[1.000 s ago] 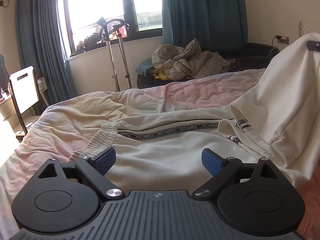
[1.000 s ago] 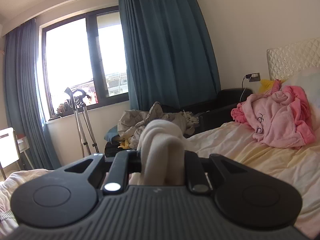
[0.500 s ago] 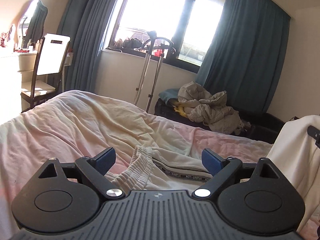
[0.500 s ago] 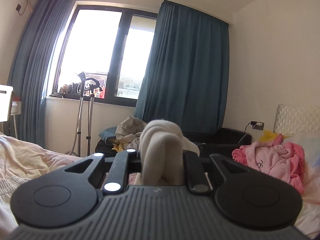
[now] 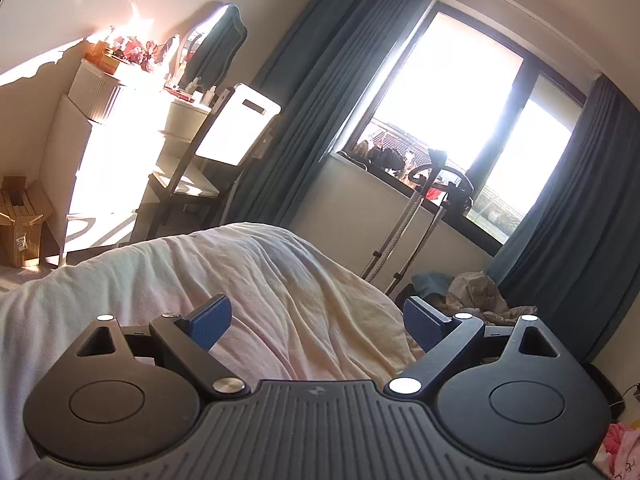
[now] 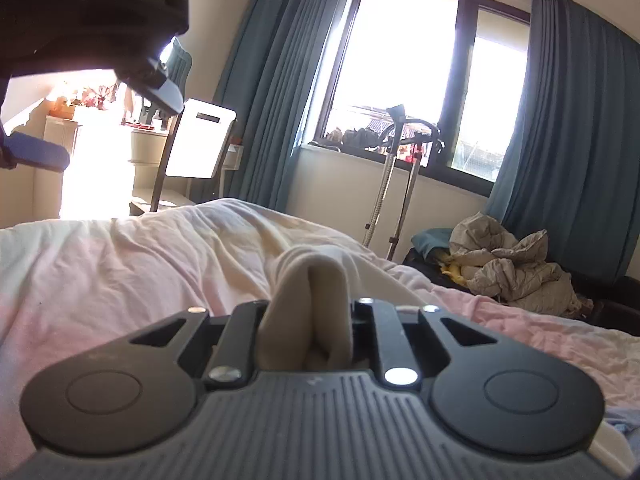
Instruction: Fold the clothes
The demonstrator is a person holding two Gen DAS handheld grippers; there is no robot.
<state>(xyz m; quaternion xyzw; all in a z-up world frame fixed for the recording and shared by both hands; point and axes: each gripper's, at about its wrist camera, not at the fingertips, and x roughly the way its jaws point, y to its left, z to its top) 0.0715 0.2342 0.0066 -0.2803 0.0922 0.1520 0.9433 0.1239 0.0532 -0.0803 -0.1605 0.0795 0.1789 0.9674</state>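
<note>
My right gripper is shut on a bunched fold of a cream garment, held low over the bed. The rest of the garment is hidden below the gripper. My left gripper is open and empty, its blue pads wide apart, raised above the pink and cream bedsheet and tilted. The left gripper also shows in the right wrist view at the upper left, higher than the right one. No garment shows in the left wrist view.
A white chair and white dresser stand left of the bed. Crutches lean under the window. A pile of beige bedding lies on a dark seat at the right. Blue curtains flank the window.
My left gripper has lifted and swung left, away from the cream garment, which has left its view. My right gripper has turned left and come down toward the bed, still holding the fold.
</note>
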